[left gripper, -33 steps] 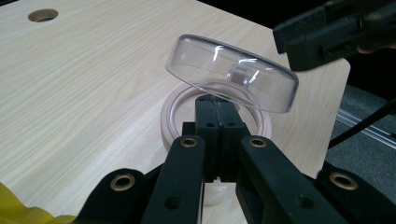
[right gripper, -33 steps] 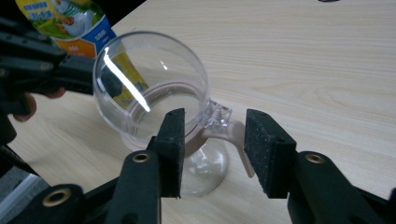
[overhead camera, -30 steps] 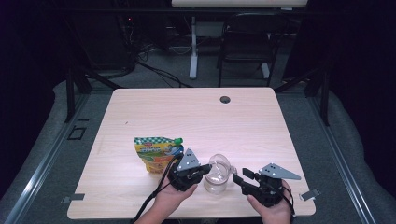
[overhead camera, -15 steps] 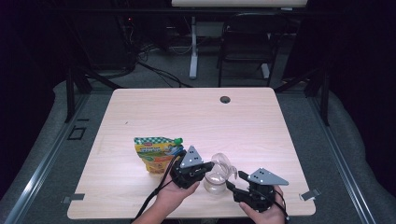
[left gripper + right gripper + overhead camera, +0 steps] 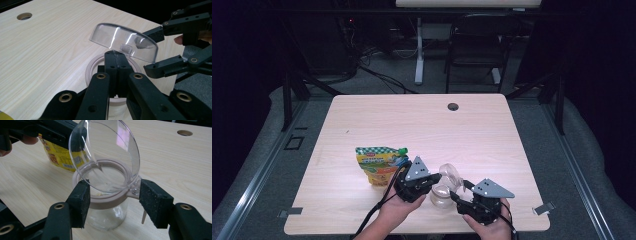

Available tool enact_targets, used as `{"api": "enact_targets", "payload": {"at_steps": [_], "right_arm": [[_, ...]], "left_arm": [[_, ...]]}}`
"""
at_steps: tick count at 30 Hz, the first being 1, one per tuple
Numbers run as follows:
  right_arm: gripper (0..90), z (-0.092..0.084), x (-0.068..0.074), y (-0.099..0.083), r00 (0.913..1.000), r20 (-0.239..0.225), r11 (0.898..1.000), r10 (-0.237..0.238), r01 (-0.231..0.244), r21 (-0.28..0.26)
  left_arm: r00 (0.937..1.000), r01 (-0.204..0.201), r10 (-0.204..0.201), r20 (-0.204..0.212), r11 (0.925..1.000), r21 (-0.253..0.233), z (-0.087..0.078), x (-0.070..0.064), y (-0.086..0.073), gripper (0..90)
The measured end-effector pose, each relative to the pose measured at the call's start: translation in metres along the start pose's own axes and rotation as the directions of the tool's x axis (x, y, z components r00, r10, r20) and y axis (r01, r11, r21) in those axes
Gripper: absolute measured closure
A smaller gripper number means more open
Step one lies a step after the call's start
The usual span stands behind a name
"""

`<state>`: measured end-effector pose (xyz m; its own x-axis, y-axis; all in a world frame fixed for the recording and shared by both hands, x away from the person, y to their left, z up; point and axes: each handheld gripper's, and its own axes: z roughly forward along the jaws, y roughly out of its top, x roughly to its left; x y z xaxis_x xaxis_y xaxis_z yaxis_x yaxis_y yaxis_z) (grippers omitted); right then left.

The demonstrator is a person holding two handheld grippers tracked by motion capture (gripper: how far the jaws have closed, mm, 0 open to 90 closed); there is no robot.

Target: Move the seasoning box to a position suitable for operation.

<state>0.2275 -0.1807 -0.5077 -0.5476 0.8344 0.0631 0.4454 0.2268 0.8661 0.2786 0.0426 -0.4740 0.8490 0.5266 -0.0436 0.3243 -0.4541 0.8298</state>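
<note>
A clear jar (image 5: 440, 196) with a beige collar (image 5: 107, 201) stands near the table's front edge. Its clear hinged lid (image 5: 105, 155) is tipped up and open. My left gripper (image 5: 435, 180) comes in from the left, its jaws shut on the lid's (image 5: 125, 42) edge, seen close in the left gripper view (image 5: 115, 56). My right gripper (image 5: 115, 197) sits to the jar's right, and its jaws have just been opening. They now stand open on either side of the collar, with the jar (image 5: 107, 216) between them.
A yellow and green pouch (image 5: 379, 162) lies just left of the left hand. The wooden table (image 5: 492, 130) has a round cable hole (image 5: 453, 106) at its far edge. A chair and desk legs stand on the floor beyond it.
My right gripper has shifted a little left, toward the jar. The left gripper has stayed where it was, at the lid.
</note>
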Motion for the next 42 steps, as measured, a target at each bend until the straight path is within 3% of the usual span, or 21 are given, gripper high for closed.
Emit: {"api": "enact_targets", "payload": {"at_steps": [23, 42], "right_arm": [[51.7, -0.004, 0.001, 0.003, 0.9999, 0.007, 1.0, -0.009, 0.009, -0.027], [59.6, -0.01, -0.006, 0.0, 0.9995, 0.005, 0.999, 0.031, -0.03, -0.041]], "left_arm": [[0.9993, 0.028, -0.028, -0.024, 0.9996, 0.004, -0.012, 0.008, -0.022, 88.7], [0.9951, 0.061, -0.059, -0.079, 0.9979, 0.021, -0.045, 0.028, -0.057, 87.6]]}}
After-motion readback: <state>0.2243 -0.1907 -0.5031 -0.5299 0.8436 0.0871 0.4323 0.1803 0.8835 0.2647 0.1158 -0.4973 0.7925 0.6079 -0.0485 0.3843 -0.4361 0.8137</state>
